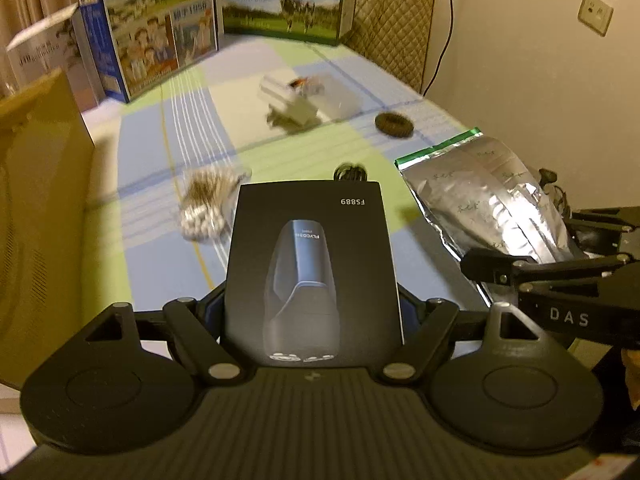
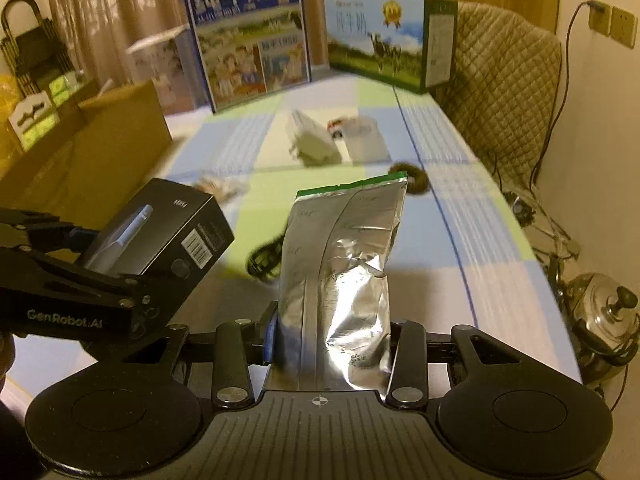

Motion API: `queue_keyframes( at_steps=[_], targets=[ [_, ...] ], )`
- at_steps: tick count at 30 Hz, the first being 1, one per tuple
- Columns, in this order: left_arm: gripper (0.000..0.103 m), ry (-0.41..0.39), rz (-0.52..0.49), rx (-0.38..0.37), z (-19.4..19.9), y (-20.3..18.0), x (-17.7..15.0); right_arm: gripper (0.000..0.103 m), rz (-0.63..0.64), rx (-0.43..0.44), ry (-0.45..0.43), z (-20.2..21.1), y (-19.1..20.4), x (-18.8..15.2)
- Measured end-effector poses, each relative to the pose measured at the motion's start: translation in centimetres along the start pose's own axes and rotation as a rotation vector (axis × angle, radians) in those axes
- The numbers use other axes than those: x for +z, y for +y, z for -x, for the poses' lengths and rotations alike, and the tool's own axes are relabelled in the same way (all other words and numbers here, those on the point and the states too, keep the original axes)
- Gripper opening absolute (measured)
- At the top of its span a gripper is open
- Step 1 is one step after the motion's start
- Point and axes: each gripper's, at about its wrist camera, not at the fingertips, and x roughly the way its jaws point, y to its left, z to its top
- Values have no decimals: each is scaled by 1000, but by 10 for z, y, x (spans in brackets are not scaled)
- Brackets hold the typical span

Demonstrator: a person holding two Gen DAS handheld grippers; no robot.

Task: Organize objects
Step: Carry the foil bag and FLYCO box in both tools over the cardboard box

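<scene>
Left wrist view: your left hand-held gripper (image 1: pixel 314 312) is clamped on a black box (image 1: pixel 314 268) printed with a picture of a shaver. The box stands between the two fingers and is held clear above the desk (image 1: pixel 360 152). From the right wrist view, the same box (image 2: pixel 160 228) sits tilted in the left hand-held gripper (image 2: pixel 100 248), at the left of the frame.

Your right hand-held gripper (image 2: pixel 332 344) is clenched on the lower end of a silver foil bag (image 2: pixel 344 264) with a green top edge. The bag rises upright from between the fingers, creased at the grip, above the desk (image 2: pixel 500 280). In the left wrist view the bag (image 1: pixel 488 204) lies to the right of the box, near it.

Further out on the checked cloth you see a bundle of cotton swabs (image 1: pixel 208 204), a black hair tie (image 1: pixel 350 170) just beyond the box, a dark ring (image 1: pixel 394 122) and a blurred white pack (image 1: pixel 292 98) mid-desk. Two printed milk cartons (image 1: pixel 280 0) stand at the far edge. A cardboard box (image 1: pixel 40 200) sits at the left.
</scene>
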Motion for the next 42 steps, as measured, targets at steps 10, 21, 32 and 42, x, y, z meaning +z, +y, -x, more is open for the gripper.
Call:
queue_keyframes(
  at_steps=[10, 21, 32, 42],
  targets=[
    [76, -78, -6, 66, 65, 7, 18, 37, 19, 25, -74, 51, 32, 21],
    [76, -135, 47, 115, 120, 27, 8, 37, 54, 82, -99, 73, 74, 33],
    [76, -159, 100, 183, 169, 68, -8, 37, 121, 170, -107, 79, 129, 44],
    [76, -176, 159, 257, 218, 115, -21, 37, 154, 244, -105, 83, 166, 53]
  ],
)
